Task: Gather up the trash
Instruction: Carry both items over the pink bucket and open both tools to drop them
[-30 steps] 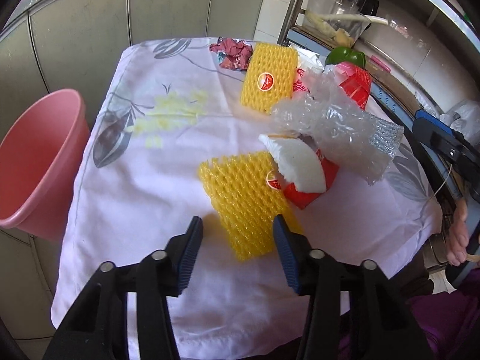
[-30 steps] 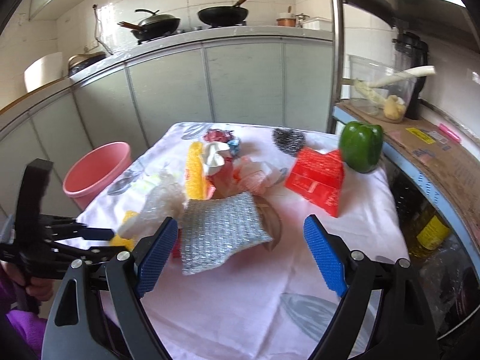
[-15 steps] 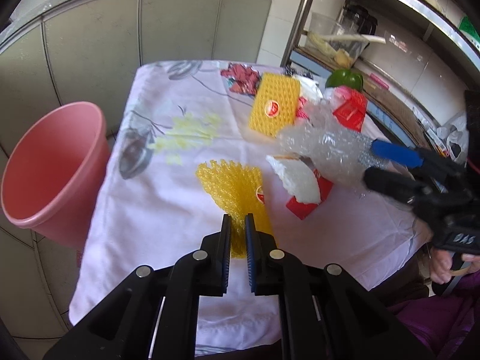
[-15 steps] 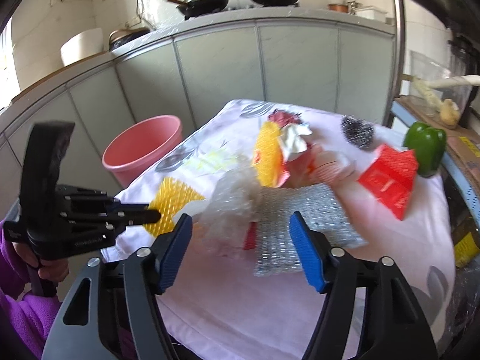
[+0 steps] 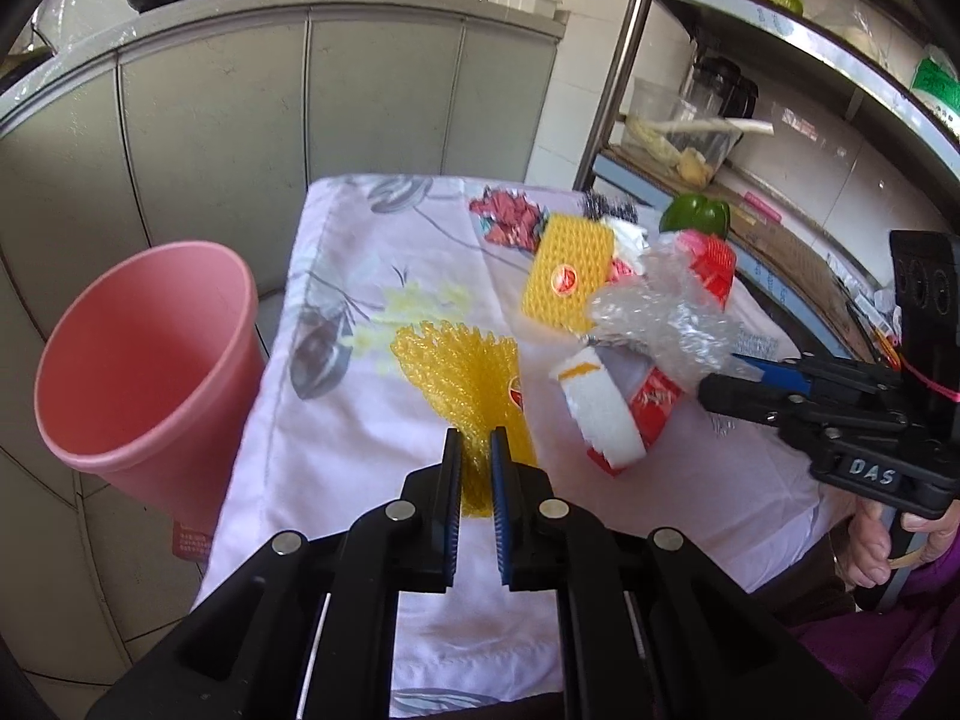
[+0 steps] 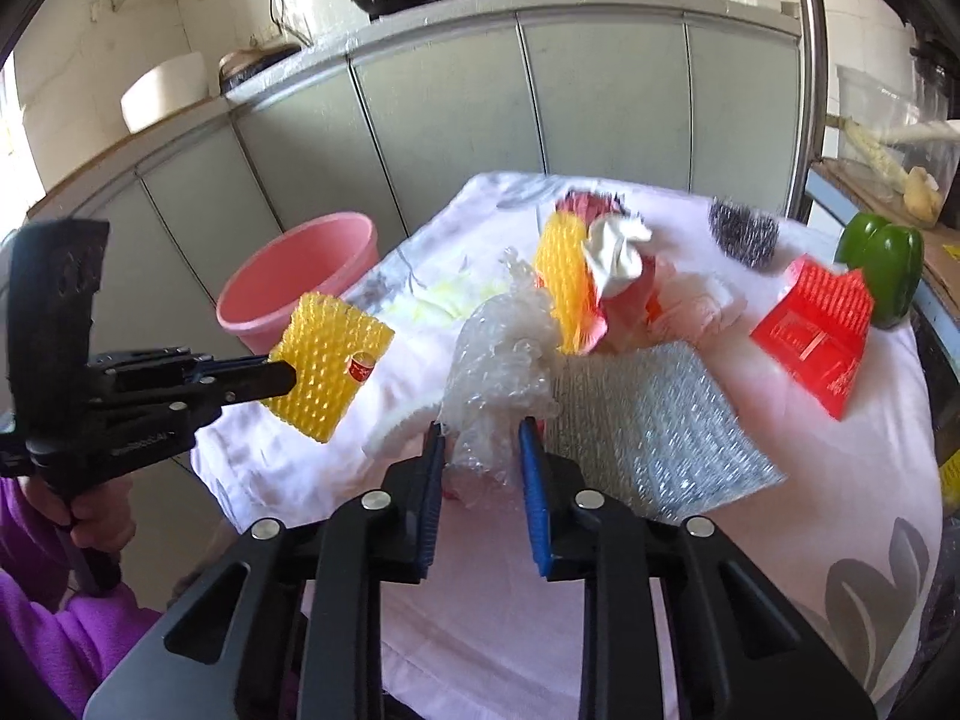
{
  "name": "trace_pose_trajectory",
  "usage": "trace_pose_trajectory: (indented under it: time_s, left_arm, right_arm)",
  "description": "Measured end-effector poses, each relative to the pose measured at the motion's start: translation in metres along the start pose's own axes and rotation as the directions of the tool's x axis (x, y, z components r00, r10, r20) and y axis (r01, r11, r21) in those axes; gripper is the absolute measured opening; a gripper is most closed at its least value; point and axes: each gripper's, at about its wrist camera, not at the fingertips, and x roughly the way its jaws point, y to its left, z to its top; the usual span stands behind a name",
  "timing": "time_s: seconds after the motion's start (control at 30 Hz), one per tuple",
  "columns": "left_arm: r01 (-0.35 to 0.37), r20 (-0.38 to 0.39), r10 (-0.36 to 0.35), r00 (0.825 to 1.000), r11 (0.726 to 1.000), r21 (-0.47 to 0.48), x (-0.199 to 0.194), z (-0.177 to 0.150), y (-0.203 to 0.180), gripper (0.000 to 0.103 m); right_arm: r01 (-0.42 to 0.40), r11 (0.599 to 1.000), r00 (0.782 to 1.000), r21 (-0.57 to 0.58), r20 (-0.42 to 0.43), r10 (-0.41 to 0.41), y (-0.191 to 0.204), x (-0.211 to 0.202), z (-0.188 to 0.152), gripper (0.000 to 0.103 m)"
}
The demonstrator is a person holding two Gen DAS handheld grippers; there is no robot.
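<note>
My left gripper (image 5: 477, 468) is shut on the near end of a yellow foam net (image 5: 462, 384). The right wrist view shows this net (image 6: 327, 354) held up off the cloth, near the table's left edge. My right gripper (image 6: 483, 462) has its jaws closing on a crumpled clear bubble wrap (image 6: 498, 354), and both pads touch the wrap. In the left wrist view that gripper (image 5: 738, 375) reaches in from the right into the bubble wrap (image 5: 654, 312). A pink bucket (image 5: 144, 360) stands beside the table's left side.
The floral cloth on the table (image 6: 750, 570) carries a second yellow net (image 6: 561, 276), a white foam piece (image 5: 600, 414), a silver bubble sheet (image 6: 648, 420), a red packet (image 6: 816, 336), a steel scourer (image 6: 744, 231) and a green pepper (image 6: 882, 264). A shelf rack stands to the right.
My left gripper closed on the yellow net and raised it off the cloth. My right gripper moved left over the bubble wrap and its jaws narrowed around it.
</note>
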Motion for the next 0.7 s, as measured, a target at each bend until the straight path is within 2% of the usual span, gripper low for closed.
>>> trace_pose_trajectory:
  time_s: [0.1,0.3,0.5,0.7]
  left_arm:
    - [-0.011,0.037,0.011,0.999,1.000,-0.013,-0.006,0.004,0.005,0.009]
    - [-0.085,0.132,0.092,0.987,0.995,-0.057,-0.025,0.014,0.024,0.009]
    - [-0.201,0.214,0.226,0.950,0.971,-0.130,-0.048,0.023,0.058,0.009]
    - [-0.288,0.213,0.338,0.917,0.929,-0.234,-0.055,0.023,0.101,0.009]
  right_arm:
    - [-0.012,1.000,1.000,-0.013,0.026,0.012,0.003,-0.006,0.011,0.025]
    - [-0.066,0.996,0.996,-0.055,0.051,0.068,0.019,0.003,0.043,0.025]
    - [-0.150,0.983,0.987,-0.103,0.040,0.155,0.047,0.030,0.076,0.025]
    - [-0.223,0.963,0.975,-0.153,-0.016,0.223,0.088,0.071,0.103,0.025]
